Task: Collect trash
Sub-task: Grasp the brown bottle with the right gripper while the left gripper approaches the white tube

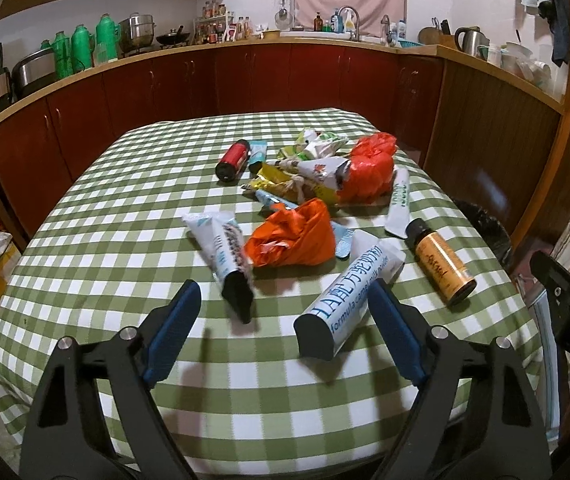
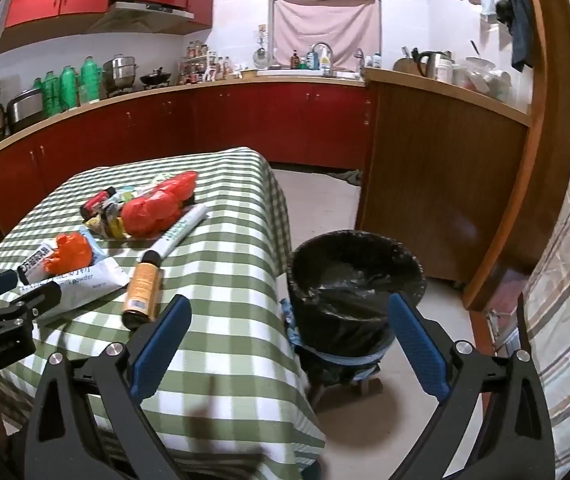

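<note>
Left gripper (image 1: 283,296): fingers spread, empty, over green-checked table (image 1: 125,208). Ahead: milk powder packet (image 1: 349,292), orange bag (image 1: 293,236), amber bottle (image 1: 441,266). Right gripper (image 2: 289,320): fingers spread, empty; black-lined bin (image 2: 349,280) on floor beside table.

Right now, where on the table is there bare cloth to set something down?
Free: the left half of the tablecloth, left of the red can and the white packet, and the near strip in front of the left gripper. Crowded: the wrapper pile and orange bag toward the right.
</note>
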### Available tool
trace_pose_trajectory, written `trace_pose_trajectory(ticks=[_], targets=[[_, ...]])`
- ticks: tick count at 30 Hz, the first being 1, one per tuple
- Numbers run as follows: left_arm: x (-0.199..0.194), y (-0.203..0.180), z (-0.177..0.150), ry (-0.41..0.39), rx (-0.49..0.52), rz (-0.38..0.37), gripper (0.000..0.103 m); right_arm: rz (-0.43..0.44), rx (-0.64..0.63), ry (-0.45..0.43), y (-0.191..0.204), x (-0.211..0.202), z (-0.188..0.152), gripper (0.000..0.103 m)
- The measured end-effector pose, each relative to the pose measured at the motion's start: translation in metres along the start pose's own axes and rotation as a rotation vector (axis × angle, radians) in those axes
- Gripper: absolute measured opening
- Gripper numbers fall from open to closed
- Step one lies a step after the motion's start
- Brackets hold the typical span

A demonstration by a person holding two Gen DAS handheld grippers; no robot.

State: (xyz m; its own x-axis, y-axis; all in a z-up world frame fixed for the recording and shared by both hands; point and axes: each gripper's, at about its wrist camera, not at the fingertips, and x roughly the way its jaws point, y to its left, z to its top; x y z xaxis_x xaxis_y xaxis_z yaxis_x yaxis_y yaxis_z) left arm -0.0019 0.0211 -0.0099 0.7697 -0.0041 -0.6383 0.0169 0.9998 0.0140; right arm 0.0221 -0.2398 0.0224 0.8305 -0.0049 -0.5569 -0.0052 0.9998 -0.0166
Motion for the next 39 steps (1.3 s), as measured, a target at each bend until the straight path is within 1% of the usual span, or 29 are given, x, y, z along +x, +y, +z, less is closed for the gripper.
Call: trace_pose_trajectory(ticks=[3, 5, 9, 14, 17, 21, 24, 26, 27, 33, 34, 35, 36, 38, 39], targets=[[-0.003, 0.006, 0.000, -0.005, -0.002, 0.000, 0.083, 0.030, -0.015, 0.001, 0.012, 0.002, 0.004, 0.089], [-0.005, 0.008, 0.000, -0.012, 0.002, -0.005, 0.083, 0.054, -0.025, 0.003, 0.020, 0.003, 0.006, 0.078], [-0.009, 0.006, -0.002, -0.029, 0.033, -0.014, 0.083, 0.100, -0.050, 0.009, 0.040, 0.007, 0.010, 0.075], [-0.006, 0.003, -0.004, -0.021, 0.047, -0.039, 0.083, 0.147, -0.081, 0.042, 0.059, 0.017, 0.009, 0.058], [-0.005, 0.005, -0.004, -0.022, 0.042, -0.039, 0.083, 0.163, -0.097, 0.054, 0.067, 0.021, 0.006, 0.057], [-0.004, 0.006, -0.004, -0.021, 0.037, -0.040, 0.083, 0.182, -0.108, 0.075, 0.073, 0.028, 0.004, 0.050], [-0.004, 0.006, -0.004, -0.018, 0.037, -0.042, 0.083, 0.193, -0.112, 0.090, 0.074, 0.032, 0.002, 0.041], [-0.003, 0.005, -0.005, -0.017, 0.042, -0.044, 0.083, 0.205, -0.115, 0.099, 0.076, 0.034, 0.001, 0.030], [-0.003, 0.005, -0.005, -0.016, 0.045, -0.045, 0.083, 0.212, -0.117, 0.104, 0.075, 0.034, 0.000, 0.026], [-0.001, -0.001, -0.005, -0.019, 0.061, -0.053, 0.083, 0.211, -0.105, 0.089, 0.066, 0.028, 0.000, 0.025], [-0.001, -0.002, -0.005, -0.022, 0.064, -0.055, 0.082, 0.208, -0.100, 0.087, 0.063, 0.026, 0.000, 0.025], [-0.001, -0.003, -0.005, -0.024, 0.067, -0.055, 0.076, 0.206, -0.094, 0.086, 0.060, 0.026, 0.000, 0.025], [-0.002, -0.005, -0.006, -0.026, 0.071, -0.055, 0.074, 0.204, -0.087, 0.085, 0.057, 0.025, 0.000, 0.025], [-0.001, -0.009, -0.006, -0.027, 0.083, -0.058, 0.062, 0.199, -0.078, 0.085, 0.052, 0.024, 0.000, 0.025], [-0.001, -0.011, -0.007, -0.025, 0.088, -0.063, 0.059, 0.197, -0.074, 0.085, 0.050, 0.023, 0.000, 0.025]])
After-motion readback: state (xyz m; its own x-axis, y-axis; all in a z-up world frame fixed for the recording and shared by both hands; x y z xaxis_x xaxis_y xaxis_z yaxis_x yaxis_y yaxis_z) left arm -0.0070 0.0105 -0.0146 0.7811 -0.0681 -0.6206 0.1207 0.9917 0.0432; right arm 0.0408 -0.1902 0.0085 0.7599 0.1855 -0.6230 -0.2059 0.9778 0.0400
